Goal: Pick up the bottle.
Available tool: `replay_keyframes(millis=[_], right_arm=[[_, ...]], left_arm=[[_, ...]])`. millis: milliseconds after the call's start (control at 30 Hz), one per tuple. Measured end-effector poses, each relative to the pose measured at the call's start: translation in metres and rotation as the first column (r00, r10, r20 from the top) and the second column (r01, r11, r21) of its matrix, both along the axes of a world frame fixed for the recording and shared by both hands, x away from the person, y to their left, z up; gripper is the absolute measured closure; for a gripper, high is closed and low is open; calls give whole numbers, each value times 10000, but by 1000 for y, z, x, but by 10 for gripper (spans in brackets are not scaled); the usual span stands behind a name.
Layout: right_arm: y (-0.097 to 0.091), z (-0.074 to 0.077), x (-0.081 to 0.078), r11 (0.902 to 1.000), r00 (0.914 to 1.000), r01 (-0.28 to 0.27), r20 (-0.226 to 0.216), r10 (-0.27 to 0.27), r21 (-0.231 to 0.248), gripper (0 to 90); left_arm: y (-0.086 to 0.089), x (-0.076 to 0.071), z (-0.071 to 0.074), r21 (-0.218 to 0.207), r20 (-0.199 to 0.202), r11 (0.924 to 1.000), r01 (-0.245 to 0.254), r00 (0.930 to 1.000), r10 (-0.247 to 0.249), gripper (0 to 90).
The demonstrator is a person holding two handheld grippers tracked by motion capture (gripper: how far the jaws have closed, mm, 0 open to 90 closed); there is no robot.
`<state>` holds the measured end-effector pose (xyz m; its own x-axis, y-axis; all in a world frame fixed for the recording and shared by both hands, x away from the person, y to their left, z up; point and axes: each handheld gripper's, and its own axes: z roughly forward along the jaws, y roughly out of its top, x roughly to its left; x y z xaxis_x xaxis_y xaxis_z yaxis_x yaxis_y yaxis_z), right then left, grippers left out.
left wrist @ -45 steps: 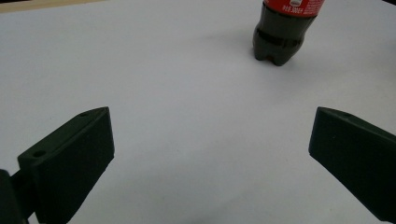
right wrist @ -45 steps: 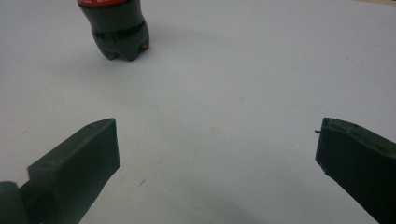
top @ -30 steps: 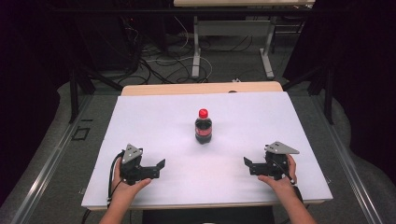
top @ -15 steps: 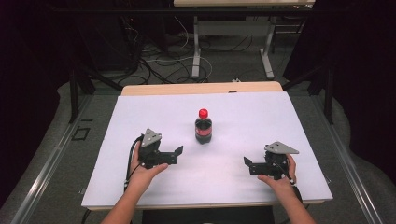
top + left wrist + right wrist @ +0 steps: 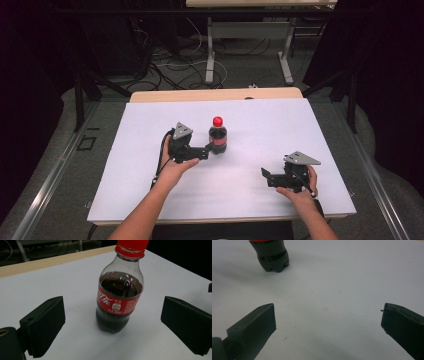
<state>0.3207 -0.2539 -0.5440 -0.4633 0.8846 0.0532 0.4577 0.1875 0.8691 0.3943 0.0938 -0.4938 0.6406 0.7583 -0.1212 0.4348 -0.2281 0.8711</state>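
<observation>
On the table (image 5: 125, 200) the bottle (image 5: 218, 136) stands upright near the middle, just ahead of my left gripper (image 5: 209, 149) and between its jaws, with my right gripper (image 5: 265, 176) well apart to its right.

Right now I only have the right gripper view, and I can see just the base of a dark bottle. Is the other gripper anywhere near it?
Observer: Yes. The left gripper is right at the bottle. Its fingers have just been closing, with the bottle in line between them and neither pad touching it.
Operator: Is the cap on?
Observer: Yes, a red cap sits on top.
Operator: How full is it?
Observer: The dark drink reaches just above the red label.
</observation>
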Motion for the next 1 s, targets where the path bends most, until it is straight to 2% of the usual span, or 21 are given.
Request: replay_keyframes(millis=[33,100,133,367,533,733,767,800,833,933,1000], right_arm=[[0,0,0,10000,10000,0,0,0,0,0],[1,0,0,10000,10000,-1,-8,1,-6,0],[1,0,0,10000,10000,-4,-5,4,-2,0],[0,-1,0,10000,10000,22,-67,-22,-46,0],[0,-1,1,10000,10000,-17,-44,17,0,0],[1,-1,0,10000,10000,-29,-91,29,-59,0],[1,-1,1,10000,9999,-41,-94,40,-53,0],[1,-1,1,10000,9999,-42,-103,41,-48,0],[1,-2,1,10000,9999,-39,-110,38,-49,0],[1,-2,1,10000,9999,-57,-139,57,-33,0],[2,-2,1,10000,10000,-24,-79,24,-43,0]], left_arm=[[0,0,0,0,0,10000,0,10000,0,58],[-7,9,-4,67,-74,9999,96,9999,-96,58],[-11,12,-6,-46,-99,10000,55,9999,-56,58],[-28,29,-17,168,-424,9992,349,9985,-342,69],[-37,38,-23,119,-518,9995,276,9983,-270,112],[-43,44,-32,237,-778,9991,355,9964,-336,159],[-45,44,-33,140,-820,9995,269,9963,-257,160],[-45,46,-34,267,-794,9991,326,9964,-304,161],[-46,46,-36,164,-787,9994,317,9964,-304,164],[-48,46,-37,376,-763,9985,397,9964,-368,175],[-49,46,-37,355,-715,9988,336,9970,-310,197]])
